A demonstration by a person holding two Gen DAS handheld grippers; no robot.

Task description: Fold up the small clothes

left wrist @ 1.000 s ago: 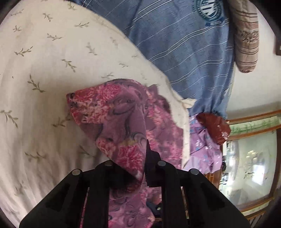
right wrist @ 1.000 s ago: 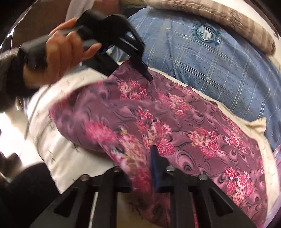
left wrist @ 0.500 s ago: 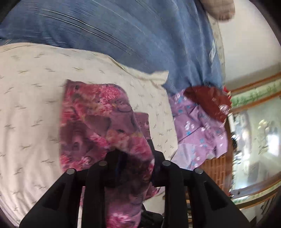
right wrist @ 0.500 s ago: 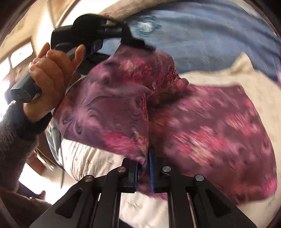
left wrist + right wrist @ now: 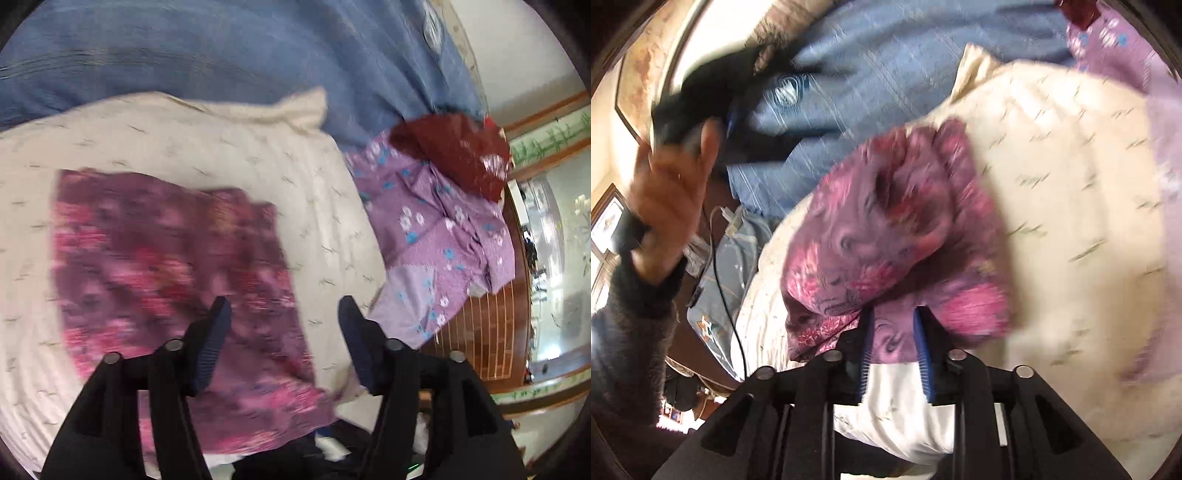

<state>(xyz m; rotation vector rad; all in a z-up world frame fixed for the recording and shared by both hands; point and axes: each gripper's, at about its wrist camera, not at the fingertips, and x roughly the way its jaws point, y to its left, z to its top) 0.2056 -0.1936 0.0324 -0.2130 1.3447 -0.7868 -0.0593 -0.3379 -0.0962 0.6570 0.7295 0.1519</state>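
The floral magenta garment (image 5: pixel 173 291) lies doubled over on the cream pillow (image 5: pixel 229 147), which rests on a blue striped sheet (image 5: pixel 240 48). The left claw (image 5: pixel 284 314) hangs above it, spread wide, grasping nothing. The right claw (image 5: pixel 894 321) is parted at the garment's near edge, fabric between its fingers, not clamped. A lilac floral cloth (image 5: pixel 436 236) sits to the right.

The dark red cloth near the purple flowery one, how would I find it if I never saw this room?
Start at the big cream pillow on the blue bedspread. Past the pillow's right side lies a crumpled lilac cloth with white and blue flowers. The dark red cloth sits at its far end; it alone is deep red, with only a small white patch.
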